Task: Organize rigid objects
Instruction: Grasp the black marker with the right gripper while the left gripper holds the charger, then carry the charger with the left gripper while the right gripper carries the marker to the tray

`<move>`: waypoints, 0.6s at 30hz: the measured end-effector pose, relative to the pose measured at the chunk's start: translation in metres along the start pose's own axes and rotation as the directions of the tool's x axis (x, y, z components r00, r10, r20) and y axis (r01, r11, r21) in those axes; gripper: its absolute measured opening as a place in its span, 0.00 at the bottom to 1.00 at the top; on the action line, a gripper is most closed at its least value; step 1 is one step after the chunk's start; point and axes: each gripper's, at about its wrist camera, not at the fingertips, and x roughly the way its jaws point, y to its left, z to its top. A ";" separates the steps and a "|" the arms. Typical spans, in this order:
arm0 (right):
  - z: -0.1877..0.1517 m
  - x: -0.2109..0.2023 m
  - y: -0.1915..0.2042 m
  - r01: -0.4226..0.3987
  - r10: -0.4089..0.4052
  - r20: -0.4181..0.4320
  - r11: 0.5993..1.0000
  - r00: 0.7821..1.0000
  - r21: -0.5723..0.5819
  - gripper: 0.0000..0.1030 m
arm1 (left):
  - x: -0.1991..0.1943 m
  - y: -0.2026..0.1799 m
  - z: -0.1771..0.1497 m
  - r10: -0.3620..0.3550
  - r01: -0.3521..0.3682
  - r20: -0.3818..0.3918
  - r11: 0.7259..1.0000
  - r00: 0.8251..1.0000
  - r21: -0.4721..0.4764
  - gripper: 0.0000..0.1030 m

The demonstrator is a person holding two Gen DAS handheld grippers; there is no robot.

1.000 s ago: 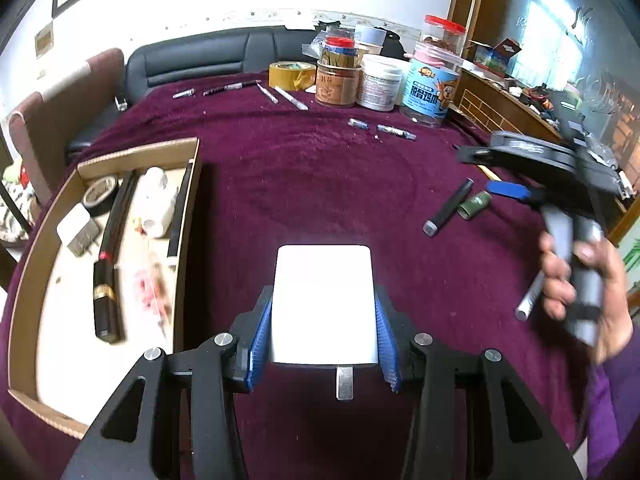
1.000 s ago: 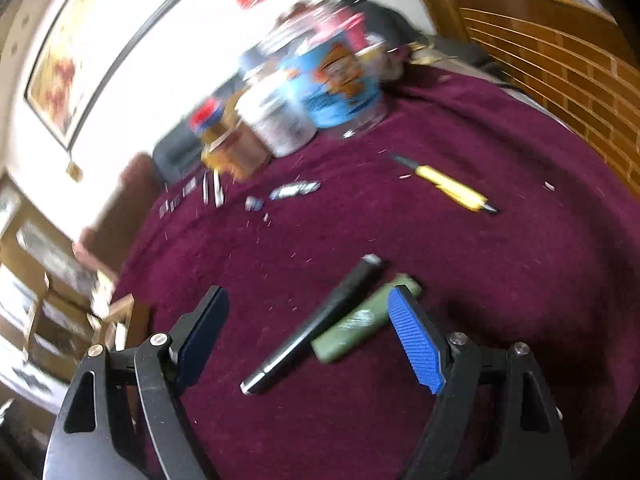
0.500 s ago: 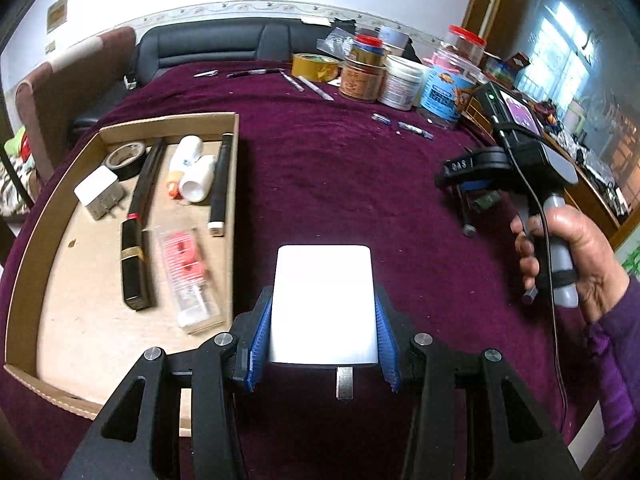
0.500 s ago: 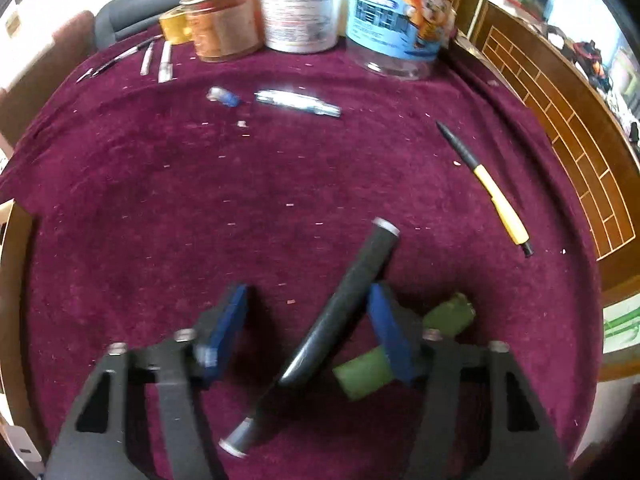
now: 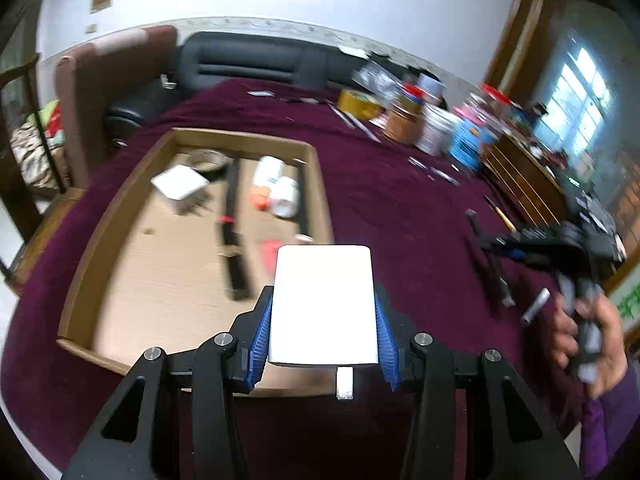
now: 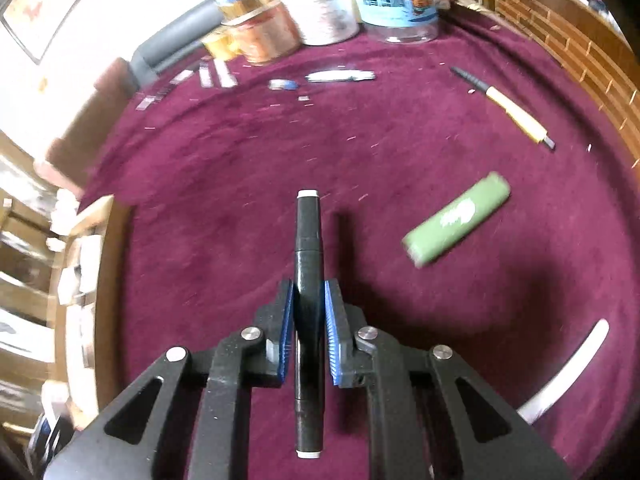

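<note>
My left gripper (image 5: 323, 332) is shut on a white rectangular plug adapter (image 5: 323, 304) and holds it over the near right corner of the cardboard tray (image 5: 120, 208). The tray holds a white adapter (image 5: 180, 182), a tape roll, black sticks and white tubes. My right gripper (image 6: 308, 332) is shut on a black marker (image 6: 307, 236) that points forward, lifted above the maroon cloth. In the left wrist view the right gripper (image 5: 500, 240) is at the right with the marker (image 5: 486, 256). A green lighter (image 6: 456, 218) lies right of the marker.
Jars and tubs (image 5: 436, 128) and a yellow tape roll (image 5: 358, 102) stand at the table's far side. Small pens and bits (image 6: 340, 76) lie near them. A yellow-and-black pen (image 6: 516, 114) lies far right. A white stick (image 6: 564, 372) lies near right. A sofa and chair stand behind the table.
My right gripper closed on the black marker and lifted it clear of the green lighter. My left gripper moved left with the white adapter, over the tray's corner.
</note>
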 end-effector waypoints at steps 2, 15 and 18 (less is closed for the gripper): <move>-0.010 -0.011 0.018 -0.048 0.048 0.009 0.998 0.999 -0.029 0.12 | -0.003 0.019 0.005 0.058 -0.058 0.020 0.998 0.998 -0.021 0.39; -0.049 0.015 0.158 -0.335 0.318 -0.127 0.930 0.940 -0.151 0.12 | 0.044 0.108 0.029 0.227 -0.237 -0.100 0.967 0.969 -0.097 0.40; -0.060 0.034 0.187 -0.384 0.356 -0.186 0.911 0.916 -0.148 0.13 | 0.058 0.114 0.030 0.217 -0.232 -0.144 0.968 0.965 -0.097 0.40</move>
